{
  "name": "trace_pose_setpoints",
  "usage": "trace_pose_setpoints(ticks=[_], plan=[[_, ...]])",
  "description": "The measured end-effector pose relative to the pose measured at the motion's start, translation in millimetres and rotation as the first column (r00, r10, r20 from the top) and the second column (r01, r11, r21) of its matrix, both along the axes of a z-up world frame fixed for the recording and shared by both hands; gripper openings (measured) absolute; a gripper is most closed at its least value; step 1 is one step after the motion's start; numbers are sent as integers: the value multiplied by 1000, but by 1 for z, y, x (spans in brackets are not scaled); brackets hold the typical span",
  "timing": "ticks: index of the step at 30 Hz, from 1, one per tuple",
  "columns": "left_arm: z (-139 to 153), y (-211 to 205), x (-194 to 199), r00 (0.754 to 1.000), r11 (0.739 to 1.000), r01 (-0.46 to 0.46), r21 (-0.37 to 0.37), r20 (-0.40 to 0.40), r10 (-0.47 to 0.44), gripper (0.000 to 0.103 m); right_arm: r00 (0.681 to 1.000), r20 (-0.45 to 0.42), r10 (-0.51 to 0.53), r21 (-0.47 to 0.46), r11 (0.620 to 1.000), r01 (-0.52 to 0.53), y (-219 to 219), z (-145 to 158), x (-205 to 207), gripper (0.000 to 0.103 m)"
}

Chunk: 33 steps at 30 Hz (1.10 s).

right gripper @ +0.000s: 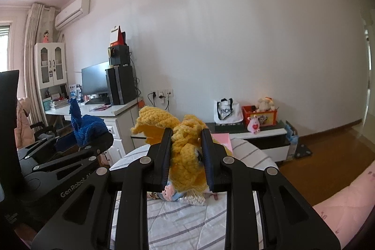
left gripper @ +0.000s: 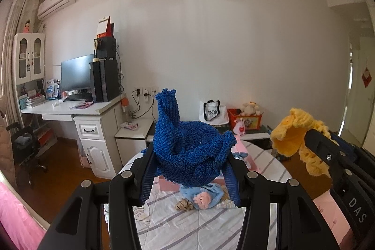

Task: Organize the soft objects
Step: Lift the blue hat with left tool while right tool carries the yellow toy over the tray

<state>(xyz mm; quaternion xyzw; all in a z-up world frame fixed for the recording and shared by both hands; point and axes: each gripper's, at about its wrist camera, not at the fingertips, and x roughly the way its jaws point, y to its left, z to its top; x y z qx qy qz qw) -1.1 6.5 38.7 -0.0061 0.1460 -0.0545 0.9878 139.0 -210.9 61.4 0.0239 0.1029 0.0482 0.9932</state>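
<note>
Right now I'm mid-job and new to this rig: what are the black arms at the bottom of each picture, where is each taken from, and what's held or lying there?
There is no robot here. A person carries a hand-held claw in each hand, and a wide-angle camera on each looks forward along its two fingers.

In the left wrist view, the left claw is closed on a blue knitted piece. In the right wrist view, the right claw is closed on a yellow knitted piece. Each claw also shows at the edge of the other's picture.

Below them is a striped bed cover with a small doll in light blue and a pink box lying on it.
</note>
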Motion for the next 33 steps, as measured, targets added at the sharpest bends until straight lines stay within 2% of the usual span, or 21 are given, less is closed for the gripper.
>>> trace_pose_setpoints(ticks=[5,15,21,28,33], plan=[[-10,-3,-21,1000,1000,-6,-2,10,6,48,1000,3,3,-6,1000,-3,2,0,-1,22],[-13,-9,-30,1000,1000,-10,-4,11,10,48,1000,-8,6,-16,1000,-6,1,-4,5,22],[-11,-17,-24,1000,1000,-10,-5,3,10,48,1000,-19,3,-14,1000,-3,0,-4,11,23],[3,-15,2,1000,1000,-7,-5,-14,7,48,999,-32,1,-16,1000,-1,0,-8,20,23],[3,-16,13,999,1000,3,-5,-35,-3,48,999,-48,-2,-6,1000,2,1,-11,30,23]])
